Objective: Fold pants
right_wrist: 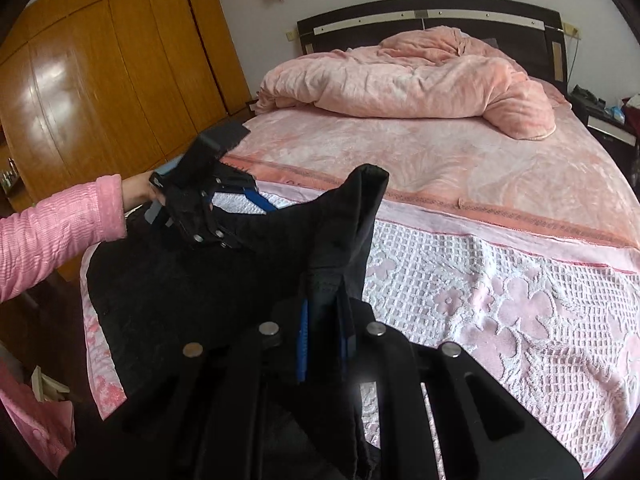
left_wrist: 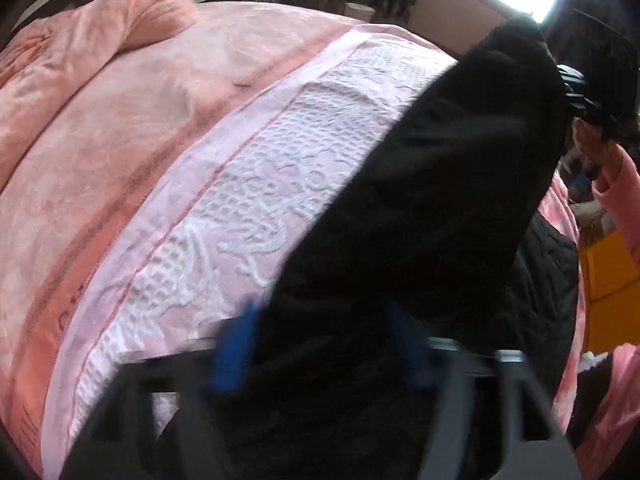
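Black pants (right_wrist: 192,280) hang between my two grippers above the foot of the bed; they also fill the right half of the left wrist view (left_wrist: 440,200). My right gripper (right_wrist: 326,332) is shut on a bunched edge of the pants, its blue-padded fingers (right_wrist: 303,340) close together with cloth between. My left gripper (left_wrist: 320,340) has blue fingers (left_wrist: 234,354) set wide apart with black cloth lying between them; whether it pinches the cloth is unclear. It also shows in the right wrist view (right_wrist: 224,204), held by a hand in a pink sleeve.
The bed has a pink and white textured cover (right_wrist: 500,292) and a crumpled pink duvet (right_wrist: 420,80) by the dark headboard. A wooden wardrobe (right_wrist: 100,80) stands to the left. A nightstand (right_wrist: 608,120) is at the far right. A yellow box (left_wrist: 604,264) sits beside the bed.
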`<control>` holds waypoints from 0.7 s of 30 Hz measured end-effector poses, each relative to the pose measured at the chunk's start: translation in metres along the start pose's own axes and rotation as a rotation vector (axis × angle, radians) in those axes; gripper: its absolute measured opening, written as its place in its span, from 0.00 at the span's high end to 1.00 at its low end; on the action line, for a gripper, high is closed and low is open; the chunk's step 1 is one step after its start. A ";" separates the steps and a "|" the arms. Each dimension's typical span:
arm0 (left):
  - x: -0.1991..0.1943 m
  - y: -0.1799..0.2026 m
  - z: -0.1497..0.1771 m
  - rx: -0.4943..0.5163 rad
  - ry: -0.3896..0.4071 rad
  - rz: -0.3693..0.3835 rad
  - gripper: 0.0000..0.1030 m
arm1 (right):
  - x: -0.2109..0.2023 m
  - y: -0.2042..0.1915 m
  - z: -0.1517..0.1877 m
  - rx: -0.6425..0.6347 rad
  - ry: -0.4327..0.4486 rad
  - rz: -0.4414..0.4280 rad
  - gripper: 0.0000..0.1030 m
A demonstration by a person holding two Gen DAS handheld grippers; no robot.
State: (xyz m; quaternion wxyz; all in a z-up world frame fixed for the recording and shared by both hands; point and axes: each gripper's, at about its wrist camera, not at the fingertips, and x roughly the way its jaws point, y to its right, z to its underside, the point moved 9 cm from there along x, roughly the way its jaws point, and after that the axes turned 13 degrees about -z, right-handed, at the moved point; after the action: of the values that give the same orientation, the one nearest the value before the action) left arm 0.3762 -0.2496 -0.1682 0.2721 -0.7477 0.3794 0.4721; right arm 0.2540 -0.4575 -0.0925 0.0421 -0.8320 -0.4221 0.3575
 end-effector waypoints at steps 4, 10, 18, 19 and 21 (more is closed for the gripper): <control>-0.016 -0.008 0.006 -0.040 0.060 -0.066 0.93 | 0.000 0.003 0.001 0.012 0.003 0.016 0.90; -0.106 -0.023 -0.007 -0.189 0.283 -0.557 0.94 | -0.005 0.003 -0.018 0.024 0.094 0.079 0.90; -0.124 0.099 0.068 -0.079 0.322 -0.875 0.95 | -0.004 0.005 0.023 0.018 0.114 0.286 0.90; -0.124 0.114 0.080 -0.065 0.335 -0.887 0.95 | -0.003 0.005 0.037 0.041 0.104 0.281 0.90; -0.123 0.139 0.096 -0.051 0.355 -0.857 0.95 | -0.003 0.002 0.071 0.091 0.083 0.251 0.90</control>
State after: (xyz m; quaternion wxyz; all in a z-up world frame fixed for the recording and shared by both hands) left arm 0.1810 -0.2162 -0.1014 0.3551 -0.9127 0.0654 0.1912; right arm 0.2095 -0.4778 -0.1441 0.0522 -0.8895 -0.2961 0.3440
